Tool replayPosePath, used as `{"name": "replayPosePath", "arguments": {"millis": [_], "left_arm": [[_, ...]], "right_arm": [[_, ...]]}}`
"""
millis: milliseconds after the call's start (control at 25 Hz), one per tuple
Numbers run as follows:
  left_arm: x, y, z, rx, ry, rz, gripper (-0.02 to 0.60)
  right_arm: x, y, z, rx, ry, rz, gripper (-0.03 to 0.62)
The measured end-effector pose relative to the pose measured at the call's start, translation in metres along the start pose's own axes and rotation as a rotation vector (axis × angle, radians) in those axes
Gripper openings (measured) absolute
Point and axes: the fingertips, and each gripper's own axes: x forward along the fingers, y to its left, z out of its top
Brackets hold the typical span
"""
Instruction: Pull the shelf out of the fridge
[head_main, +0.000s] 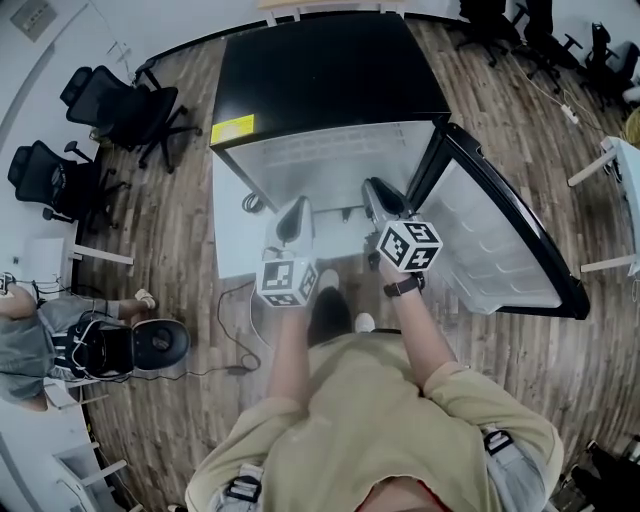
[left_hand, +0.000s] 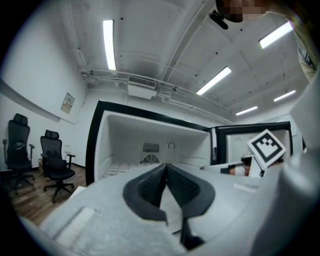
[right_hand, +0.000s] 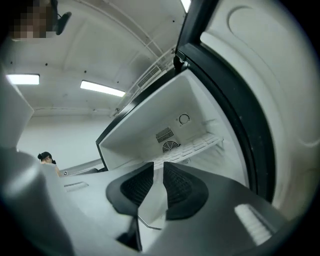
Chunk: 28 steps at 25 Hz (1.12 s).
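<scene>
A small black fridge (head_main: 320, 70) stands open in front of me, its white inside facing up in the head view. A white slatted shelf (right_hand: 192, 147) lies inside it, below the round fan grille; the left gripper view shows the shelf (left_hand: 120, 167) at the lower left of the cavity. My left gripper (head_main: 297, 207) hovers before the opening, its jaws (left_hand: 166, 165) shut with tips touching and nothing held. My right gripper (head_main: 374, 186) is beside it, nearer the door. In the right gripper view it (right_hand: 158, 164) shows a narrow gap, with nothing between the pads. Neither gripper touches the shelf.
The fridge door (head_main: 500, 240) is swung wide to the right, close to my right gripper. Two black office chairs (head_main: 120, 105) stand at the left. A seated person (head_main: 30, 340) is at the far left, a cable (head_main: 240, 330) runs on the wooden floor, and a table leg (head_main: 600, 165) is at the right.
</scene>
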Motion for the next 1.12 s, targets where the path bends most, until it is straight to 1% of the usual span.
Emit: {"name": "replayPosePath", "arguments": {"millis": [160,280,400,480,520,640,840,1000,1120], "left_arm": [[0.015,0.014,0.0,0.007,0.002,-0.01,0.002],[0.024,0.02,-0.002,0.003,0.011,-0.024,0.002],[0.033,0.022,0.0,0.002,0.015,-0.052,0.002],[0.037,0.022,0.002,0.011,0.016,-0.067,0.002],[0.039,0.023,0.002,0.014,0.017,-0.071,0.002],[0.043,0.027,-0.002,0.014,0.026,-0.076,0.002],[0.047,0.037,-0.009,0.012,0.043,-0.071,0.002],[0.044,0.031,-0.005,0.003,0.037,-0.075,0.002],[0.046,0.032,-0.006,0.011,0.041,-0.075,0.002]], "right_arm": [[0.027,0.003,-0.008,0.042,0.02,0.022,0.086],[0.043,-0.001,-0.016,0.1,0.032,0.011,0.114],[0.058,-0.007,-0.022,0.191,0.025,-0.01,0.22],[0.066,-0.009,-0.024,0.241,0.009,-0.007,0.268],[0.069,-0.009,-0.025,0.265,-0.002,-0.004,0.279],[0.078,-0.013,-0.027,0.335,-0.03,0.001,0.301],[0.092,-0.016,-0.03,0.436,-0.053,0.007,0.315],[0.09,-0.021,-0.027,0.495,-0.079,0.002,0.325],[0.095,-0.026,-0.024,0.557,-0.12,-0.006,0.363]]}}
